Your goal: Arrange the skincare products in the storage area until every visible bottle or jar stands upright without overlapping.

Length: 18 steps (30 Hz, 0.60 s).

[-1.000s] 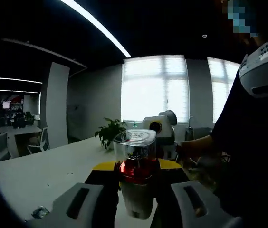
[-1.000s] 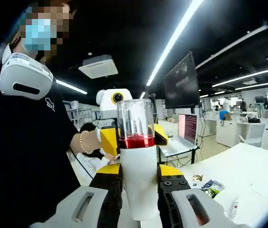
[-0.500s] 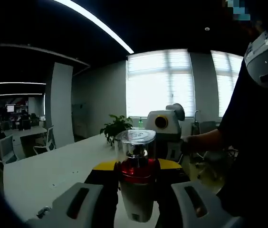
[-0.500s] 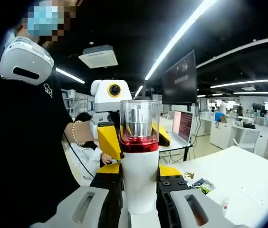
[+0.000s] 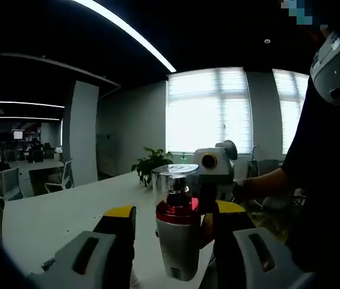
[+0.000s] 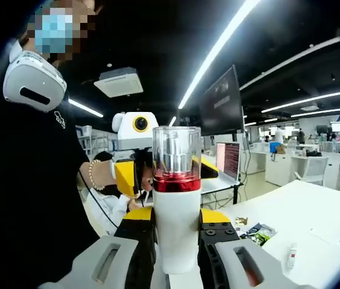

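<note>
A white bottle with a red band and a clear cap [image 6: 176, 211] stands upright between the jaws of my right gripper [image 6: 176, 215], which is shut on its lower body. In the left gripper view the same bottle [image 5: 178, 241] sits in the gap of my left gripper [image 5: 176, 211], whose jaws stand open on either side without touching it. In the right gripper view, the left gripper's yellow fingers [image 6: 125, 177] flank the bottle's cap from behind, held by a person's hand.
A long white table [image 5: 49, 220] runs off to the left with a potted plant [image 5: 152, 164] at its far end. In the right gripper view another white table [image 6: 321, 220] carries packets [image 6: 257, 232] and a small tube [image 6: 292, 257]. The person's dark torso [image 6: 31, 205] is close.
My left gripper's jaws have spread apart and let go of the bottle. The right gripper keeps its hold on the bottle.
</note>
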{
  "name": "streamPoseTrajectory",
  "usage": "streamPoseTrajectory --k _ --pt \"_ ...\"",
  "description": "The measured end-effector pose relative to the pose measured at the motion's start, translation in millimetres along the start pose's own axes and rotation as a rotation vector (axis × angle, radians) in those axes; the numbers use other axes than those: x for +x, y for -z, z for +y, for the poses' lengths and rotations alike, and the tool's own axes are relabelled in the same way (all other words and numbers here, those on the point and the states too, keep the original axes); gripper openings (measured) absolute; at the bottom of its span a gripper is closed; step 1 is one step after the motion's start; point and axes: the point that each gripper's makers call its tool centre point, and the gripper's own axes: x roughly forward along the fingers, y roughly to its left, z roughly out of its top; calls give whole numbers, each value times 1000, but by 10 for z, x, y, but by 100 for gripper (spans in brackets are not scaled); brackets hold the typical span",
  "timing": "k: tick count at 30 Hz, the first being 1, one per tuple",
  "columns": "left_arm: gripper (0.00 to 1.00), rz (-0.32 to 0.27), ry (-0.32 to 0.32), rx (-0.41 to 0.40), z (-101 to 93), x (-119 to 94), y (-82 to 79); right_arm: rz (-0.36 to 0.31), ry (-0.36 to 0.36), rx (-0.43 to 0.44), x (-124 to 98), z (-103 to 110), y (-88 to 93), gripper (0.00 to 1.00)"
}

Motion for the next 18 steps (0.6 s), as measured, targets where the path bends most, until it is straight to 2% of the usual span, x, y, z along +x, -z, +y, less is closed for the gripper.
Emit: streamPoseTrajectory --k 1,2,3,4,9,18 --pt "58 1 -12 -4 17 -21 33 -1 8 0 -8 -27 18 15" --pt "62 5 -31 -13 43 -31 128 1 10 -3 -15 -46 35 15" --pt "67 3 -39 -17 53 -26 301 4 17 -5 -20 -66 56 15" --pt "74 2 -67 -15 98 -46 373 5 21 -4 -22 -76 69 16" --pt "97 35 -177 -21 295 -146 612 -2 39 8 -61 -163 143 16" --pt "99 52 -218 -60 343 -322 885 -26 76 24 -115 -317 261 16"
